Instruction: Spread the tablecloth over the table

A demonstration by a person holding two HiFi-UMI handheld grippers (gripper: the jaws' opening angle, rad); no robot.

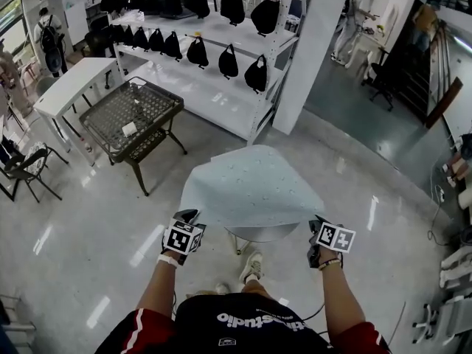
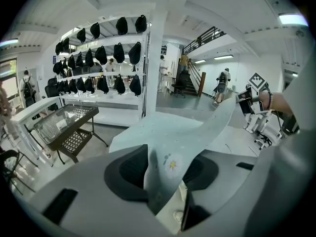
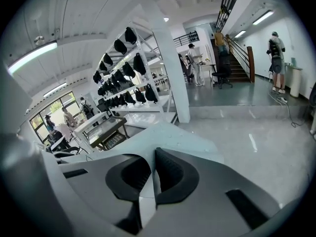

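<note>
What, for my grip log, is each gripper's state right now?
Left gripper: open; a corner of the tablecloth lies loose between its jaws.
Right gripper: closed on the tablecloth.

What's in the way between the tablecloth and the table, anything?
Nothing visible. The tablecloth already drapes over the small round table; only the table's near edge shows, bare. The top itself is hidden under the cloth.

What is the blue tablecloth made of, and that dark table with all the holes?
The tablecloth looks like thin, soft cloth or maybe plastic sheet, matte pale blue: it droops and folds. The dark table looks like painted metal: its top is a see-through lattice.
</note>
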